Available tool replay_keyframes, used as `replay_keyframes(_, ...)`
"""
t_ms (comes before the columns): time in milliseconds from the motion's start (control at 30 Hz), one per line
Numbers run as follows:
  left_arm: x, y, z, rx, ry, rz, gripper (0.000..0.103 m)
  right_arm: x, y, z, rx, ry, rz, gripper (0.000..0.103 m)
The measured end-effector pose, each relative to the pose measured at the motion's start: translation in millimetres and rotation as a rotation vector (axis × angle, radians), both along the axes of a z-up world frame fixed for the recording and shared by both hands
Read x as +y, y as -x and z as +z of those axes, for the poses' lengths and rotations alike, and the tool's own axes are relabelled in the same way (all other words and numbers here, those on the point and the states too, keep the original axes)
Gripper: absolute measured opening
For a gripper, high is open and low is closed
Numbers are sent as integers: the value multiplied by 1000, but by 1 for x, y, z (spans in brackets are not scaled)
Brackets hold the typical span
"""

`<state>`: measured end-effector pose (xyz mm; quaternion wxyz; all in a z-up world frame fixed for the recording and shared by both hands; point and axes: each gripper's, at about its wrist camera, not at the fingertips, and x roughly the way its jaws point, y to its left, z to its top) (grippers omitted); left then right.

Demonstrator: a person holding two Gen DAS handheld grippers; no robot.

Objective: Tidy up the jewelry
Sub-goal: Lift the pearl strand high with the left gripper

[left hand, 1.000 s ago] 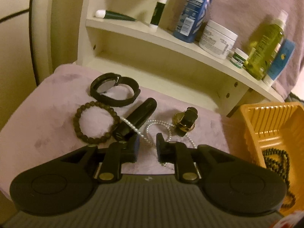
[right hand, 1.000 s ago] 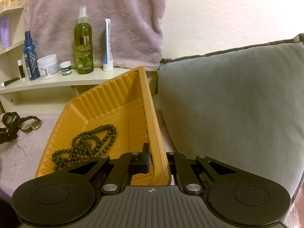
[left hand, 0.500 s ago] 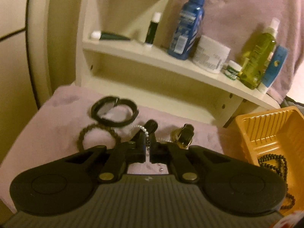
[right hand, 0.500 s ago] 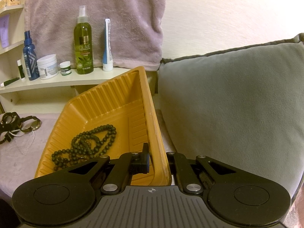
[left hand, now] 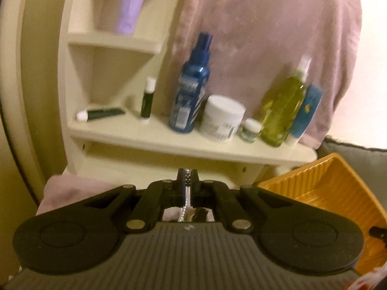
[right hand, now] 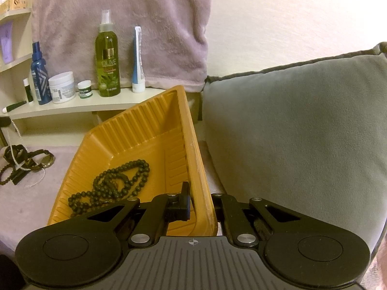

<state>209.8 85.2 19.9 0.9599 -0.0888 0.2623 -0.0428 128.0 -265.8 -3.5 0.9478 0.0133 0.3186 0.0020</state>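
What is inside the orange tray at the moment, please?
A string of dark beads lies in the orange tray. The right hand-held gripper, clamped on the tray's wall, hides the near corner.

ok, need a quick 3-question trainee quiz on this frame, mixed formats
1. True or false: the right hand-held gripper is shut on the side wall of the orange tray.
2. What is pinched in the left hand-held gripper?
A. the dark bead necklace
B. the pearl strand
C. the wristwatch
3. Fill in: the dark bead necklace lies inside the ____.

Key:
1. True; one finger is inside the tray, the other outside its wall.
2. B; the pearl strand sits between the closed fingers, its length trailing down to the pink cloth beside the wristwatch.
3. Orange tray.
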Motion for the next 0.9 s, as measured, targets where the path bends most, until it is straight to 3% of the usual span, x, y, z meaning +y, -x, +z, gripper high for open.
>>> replay_keyframes(600,-29,21,76,-161,-25,-97,2,2,2,3,-14,-11,6,6)
replay_keyframes(900,-58,31,102,-211,18,-204,2,2,4,4,-18,-14,7,6)
